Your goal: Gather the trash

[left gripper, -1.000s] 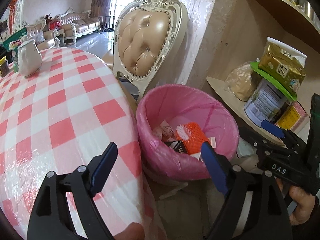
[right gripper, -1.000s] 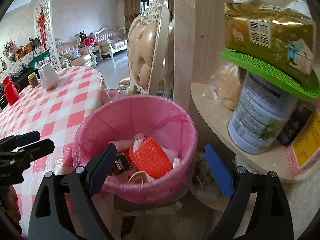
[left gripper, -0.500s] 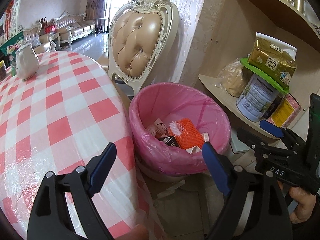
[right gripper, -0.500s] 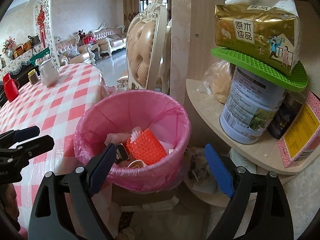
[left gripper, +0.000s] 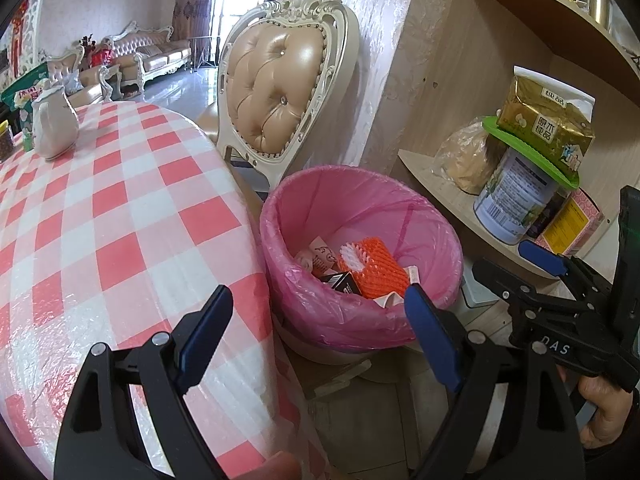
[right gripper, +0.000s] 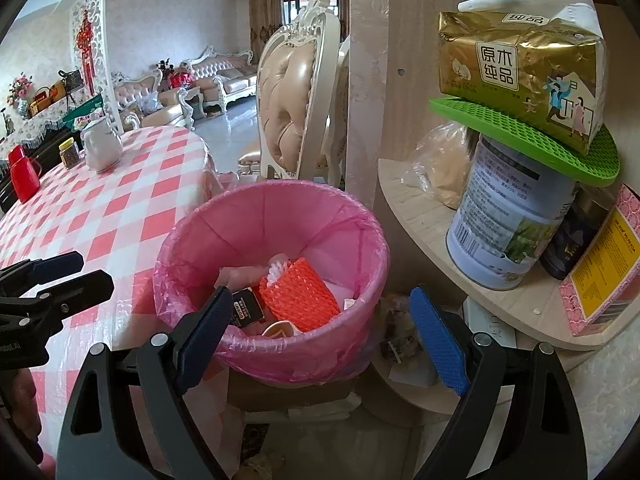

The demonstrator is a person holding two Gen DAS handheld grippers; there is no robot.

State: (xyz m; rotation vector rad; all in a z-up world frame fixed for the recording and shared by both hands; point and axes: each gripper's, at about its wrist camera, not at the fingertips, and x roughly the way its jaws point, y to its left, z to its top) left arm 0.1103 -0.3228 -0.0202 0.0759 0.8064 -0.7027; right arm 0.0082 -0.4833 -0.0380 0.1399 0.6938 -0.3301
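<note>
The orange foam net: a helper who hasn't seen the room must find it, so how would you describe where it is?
Find the pink-lined trash bin on the floor between the checkered table and the wooden shelf. The orange foam net lies on top of the trash inside, beside a small black box. It is the only bright orange, ribbed mesh piece there.

Each tool is a black plastic clamp frame with triangular cut-outs and silver rivets at its pivots. The left tool (left gripper: 318,338) carries two dark blue pads (left gripper: 430,340), smooth on their faces. The right tool (right gripper: 322,338) has the same blue pads (right gripper: 438,342), dimpled in texture; seen from the left camera, white letters "DAS" mark its body. A bare hand (left gripper: 608,412) with a dark sleeve grips below those letters.
</note>
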